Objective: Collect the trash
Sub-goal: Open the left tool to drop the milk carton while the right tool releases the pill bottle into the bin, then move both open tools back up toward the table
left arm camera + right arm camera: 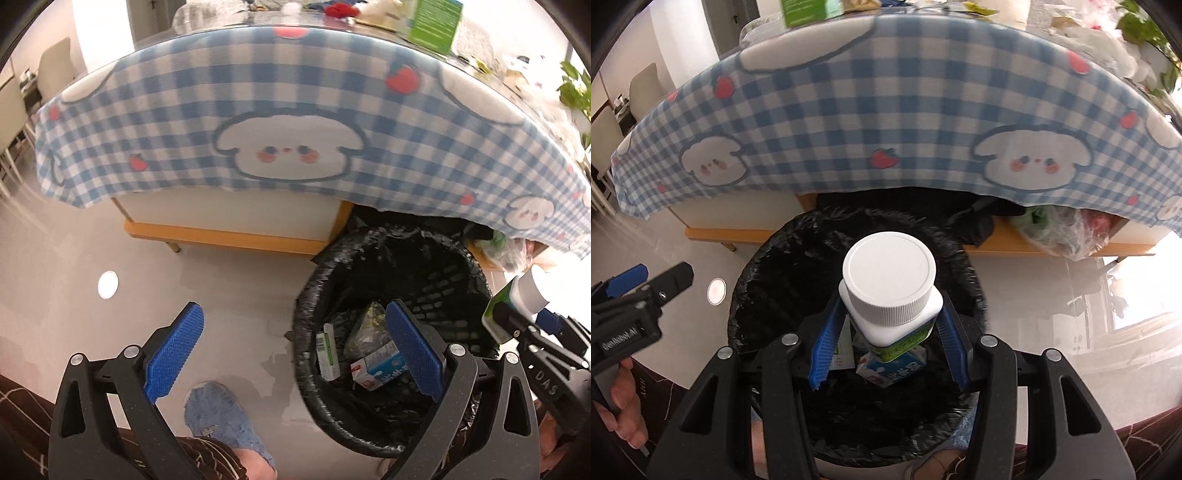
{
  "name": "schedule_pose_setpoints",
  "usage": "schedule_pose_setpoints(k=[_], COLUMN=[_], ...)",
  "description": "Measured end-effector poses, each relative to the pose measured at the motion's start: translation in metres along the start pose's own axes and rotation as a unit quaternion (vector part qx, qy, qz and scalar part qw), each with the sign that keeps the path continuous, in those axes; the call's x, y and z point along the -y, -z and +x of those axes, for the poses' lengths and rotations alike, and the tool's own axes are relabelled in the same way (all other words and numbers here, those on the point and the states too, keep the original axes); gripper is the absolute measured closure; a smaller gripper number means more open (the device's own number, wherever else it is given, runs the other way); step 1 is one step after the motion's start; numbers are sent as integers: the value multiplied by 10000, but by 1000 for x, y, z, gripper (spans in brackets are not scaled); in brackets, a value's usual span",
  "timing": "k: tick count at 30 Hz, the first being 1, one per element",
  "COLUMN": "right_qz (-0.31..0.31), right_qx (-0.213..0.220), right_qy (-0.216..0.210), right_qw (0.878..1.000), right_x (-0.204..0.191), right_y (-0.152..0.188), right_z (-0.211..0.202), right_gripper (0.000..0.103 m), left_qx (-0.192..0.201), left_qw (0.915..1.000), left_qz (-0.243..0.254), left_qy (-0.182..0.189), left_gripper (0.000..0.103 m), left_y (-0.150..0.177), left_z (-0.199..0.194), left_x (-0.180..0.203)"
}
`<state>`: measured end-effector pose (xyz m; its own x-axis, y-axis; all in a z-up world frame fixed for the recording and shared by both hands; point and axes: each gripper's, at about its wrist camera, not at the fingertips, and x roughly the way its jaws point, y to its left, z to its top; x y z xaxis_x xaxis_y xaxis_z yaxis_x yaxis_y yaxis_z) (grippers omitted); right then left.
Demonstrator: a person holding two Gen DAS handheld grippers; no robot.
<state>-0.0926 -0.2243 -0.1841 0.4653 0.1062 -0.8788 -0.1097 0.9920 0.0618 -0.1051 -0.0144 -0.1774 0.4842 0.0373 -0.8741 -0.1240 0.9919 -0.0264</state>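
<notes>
The right gripper (pixel 886 343) is clamping a white-capped bottle (pixel 890 291) by its body, cap pointing away from the camera, directly above the open mouth of the black-lined bin (pixel 768 254). The blue pads (pixel 823 350) are pressing on both sides of the bottle, below its shoulder. The left gripper (pixel 295 350) is standing wide with nothing between its fingers, hanging beside the bin over the grey floor (pixel 221 280).

Inside the bin, a milk carton (pixel 380 367), a slim green-and-white box (pixel 327 350) and a crumpled wrapper (pixel 365 328) are already lying at the bottom.

Judgement: the step in hand is the drop. To do it well, the bottle should be kept centred over the opening, clear of the liner rim, and lowered somewhat before the jaws part, since a hard plastic bottle is likely to bounce. The left gripper should be kept off the rim so as not to snag the liner. The tablecloth (pixel 886 122) is hanging near behind the bin; forward drift should be avoided.
</notes>
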Motion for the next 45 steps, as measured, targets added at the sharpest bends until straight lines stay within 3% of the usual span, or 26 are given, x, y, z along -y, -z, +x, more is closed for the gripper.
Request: schedule_pose_setpoints(k=[17, 25, 30, 33, 45], right_qz=[-434, -349, -351, -387, -327], right_qx=[-210, -46, 107, 168, 609], right_qy=[-14, 77, 185, 226, 370], right_qw=[9988, 9994, 9992, 9989, 9969], right_x=[-44, -39, -36, -36, -36], right_y=[5, 3, -1, -5, -23], right_z=[26, 19, 7, -1, -52], right_gripper=[54, 25, 13, 9, 8], left_qx=[-27, -51, -22, 99, 542], left_qw=[9998, 9999, 9999, 9996, 9984], left_qz=[-135, -12, 50, 101, 30], left_qy=[-136, -127, -129, -259, -135], left_gripper=[6, 6, 6, 6, 6], left_y=[5, 5, 3, 1, -20], left_z=[2, 5, -2, -11, -60], left_x=[-40, -33, -29, -28, -33])
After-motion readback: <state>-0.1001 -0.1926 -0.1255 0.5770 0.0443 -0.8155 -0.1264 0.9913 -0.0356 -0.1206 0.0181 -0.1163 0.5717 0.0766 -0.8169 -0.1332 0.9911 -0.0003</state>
